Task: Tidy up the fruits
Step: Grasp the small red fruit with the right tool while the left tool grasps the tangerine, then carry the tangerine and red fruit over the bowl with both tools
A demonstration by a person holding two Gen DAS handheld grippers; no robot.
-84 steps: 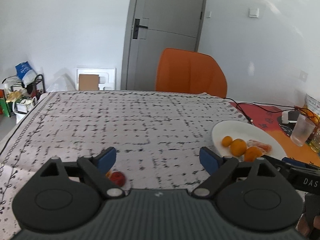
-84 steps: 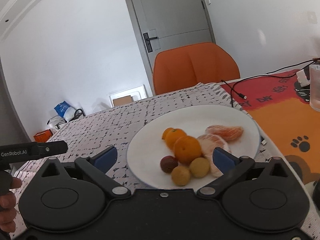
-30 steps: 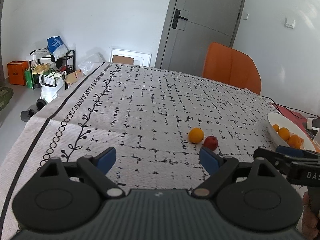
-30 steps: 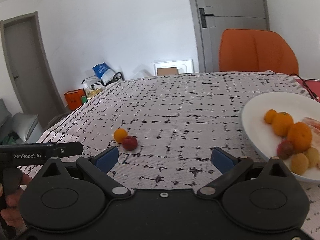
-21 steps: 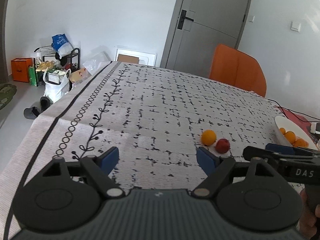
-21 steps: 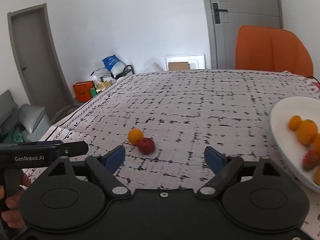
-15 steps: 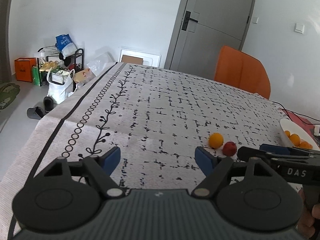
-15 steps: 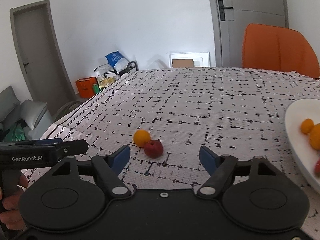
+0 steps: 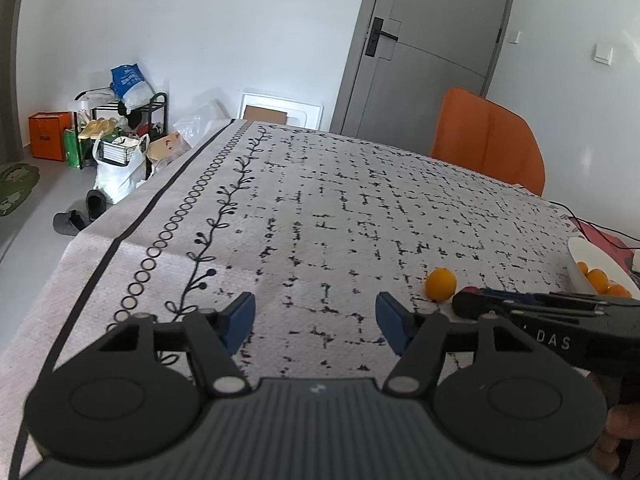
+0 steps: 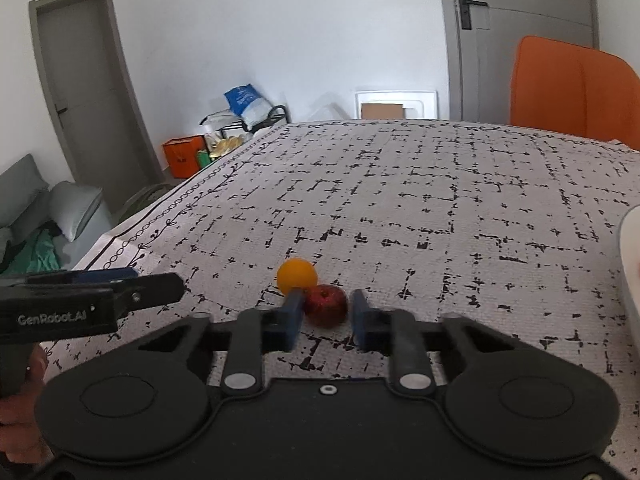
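A small red fruit (image 10: 326, 305) and a small orange fruit (image 10: 297, 275) lie side by side on the patterned tablecloth (image 10: 420, 200). My right gripper (image 10: 325, 312) has its blue pads on either side of the red fruit, nearly closed around it, with a small gap still showing on the right. In the left wrist view the orange fruit (image 9: 440, 284) shows, and the red one is mostly hidden behind the right gripper's fingers (image 9: 520, 302). My left gripper (image 9: 316, 322) is open and empty above the cloth. The white plate (image 9: 588, 258) holds several orange fruits at the right.
An orange chair (image 10: 572, 88) stands behind the table. The table's left edge (image 9: 120, 236) drops to the floor, where bags and a rack (image 9: 120, 128) stand. A cable (image 9: 592, 228) lies by the plate.
My right gripper has swung left from the plate to the two loose fruits and narrowed its jaws around the red one. My left gripper has drawn back and left, jaws slightly narrower.
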